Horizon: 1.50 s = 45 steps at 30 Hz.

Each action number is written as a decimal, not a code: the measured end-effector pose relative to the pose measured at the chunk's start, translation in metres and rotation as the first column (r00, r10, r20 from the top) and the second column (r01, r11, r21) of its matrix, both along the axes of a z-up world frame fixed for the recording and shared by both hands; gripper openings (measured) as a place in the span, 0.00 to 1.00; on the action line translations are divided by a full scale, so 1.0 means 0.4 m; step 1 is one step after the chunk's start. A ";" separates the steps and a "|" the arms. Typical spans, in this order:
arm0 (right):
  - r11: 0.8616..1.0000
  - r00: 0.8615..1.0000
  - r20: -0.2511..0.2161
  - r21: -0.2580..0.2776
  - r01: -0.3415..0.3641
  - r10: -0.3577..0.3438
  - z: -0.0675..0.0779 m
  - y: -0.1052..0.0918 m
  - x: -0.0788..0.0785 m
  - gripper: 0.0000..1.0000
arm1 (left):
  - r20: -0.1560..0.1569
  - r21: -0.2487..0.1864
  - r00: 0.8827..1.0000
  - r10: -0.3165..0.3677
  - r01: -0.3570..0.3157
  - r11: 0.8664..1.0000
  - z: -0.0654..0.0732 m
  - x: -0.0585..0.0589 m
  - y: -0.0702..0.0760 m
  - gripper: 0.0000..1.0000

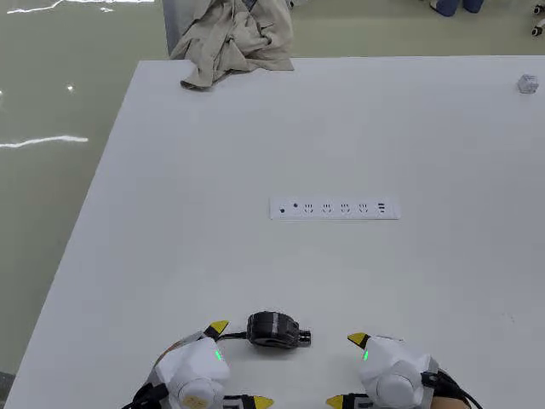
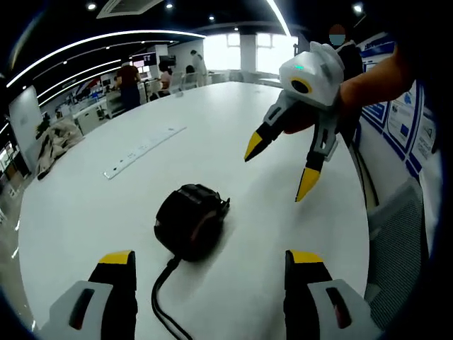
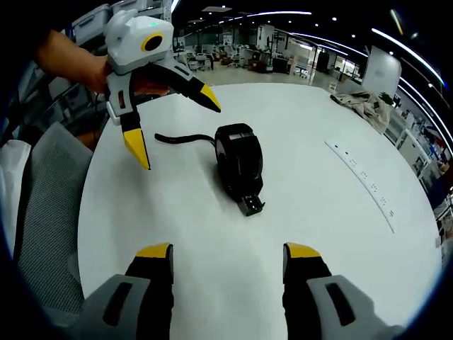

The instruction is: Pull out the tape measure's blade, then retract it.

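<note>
Opposed gripper views, tape measure [image 2: 190, 221] between

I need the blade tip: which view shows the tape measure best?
Right gripper view: the tape measure shows its blade end close up. Left gripper view shows its side and strap; head view shows it small.

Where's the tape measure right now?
Head view: the tape measure lies on the table between the left gripper and right gripper, nearer the person than the power strip.

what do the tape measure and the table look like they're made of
Tape measure: black case, probably plastic, maybe rubber-coated; it looks matte with only soft highlights. Table: smooth white top, likely laminate or painted board; the surface is even, with a faint sheen.
</note>
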State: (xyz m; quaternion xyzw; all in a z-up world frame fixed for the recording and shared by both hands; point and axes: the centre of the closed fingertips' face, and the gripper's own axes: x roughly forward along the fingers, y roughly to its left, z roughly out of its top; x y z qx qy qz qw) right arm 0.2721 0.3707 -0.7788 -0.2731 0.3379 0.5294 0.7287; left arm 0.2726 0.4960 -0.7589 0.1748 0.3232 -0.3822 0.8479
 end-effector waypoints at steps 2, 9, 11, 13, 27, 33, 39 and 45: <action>1.000 1.000 0.003 -0.007 -0.013 0.013 -0.002 0.003 0.005 0.63 | 0.012 0.006 1.000 -0.018 0.018 1.000 0.003 0.008 -0.002 0.83; 0.999 0.999 -0.002 -0.011 -0.044 0.044 -0.022 0.019 0.023 0.60 | 0.018 0.014 0.998 -0.055 0.055 0.998 -0.002 0.039 -0.012 0.82; 0.999 0.999 -0.004 -0.013 -0.051 0.051 -0.024 0.024 0.027 0.60 | 0.017 0.016 0.998 -0.063 0.063 0.998 -0.005 0.046 -0.016 0.82; 0.998 0.998 0.000 -0.016 -0.064 0.064 -0.024 0.031 0.030 0.59 | 0.015 0.015 0.997 -0.071 0.071 0.997 -0.013 0.052 -0.021 0.82; 0.992 0.992 0.003 -0.031 -0.126 0.126 -0.041 0.059 0.055 0.56 | 0.012 0.051 0.986 -0.164 0.164 0.985 -0.028 0.088 -0.034 0.72; 0.988 0.988 -0.007 -0.020 -0.154 0.154 -0.043 0.077 0.057 0.56 | 0.004 0.088 0.972 -0.234 0.233 0.969 -0.042 0.103 -0.040 0.70; 0.985 0.986 -0.004 -0.020 -0.169 0.169 -0.049 0.088 0.068 0.55 | -0.001 0.090 0.968 -0.252 0.251 0.964 -0.047 0.117 -0.053 0.69; 0.982 0.983 -0.001 -0.025 -0.185 0.185 -0.057 0.098 0.079 0.52 | -0.006 0.104 0.956 -0.292 0.291 0.951 -0.054 0.121 -0.065 0.65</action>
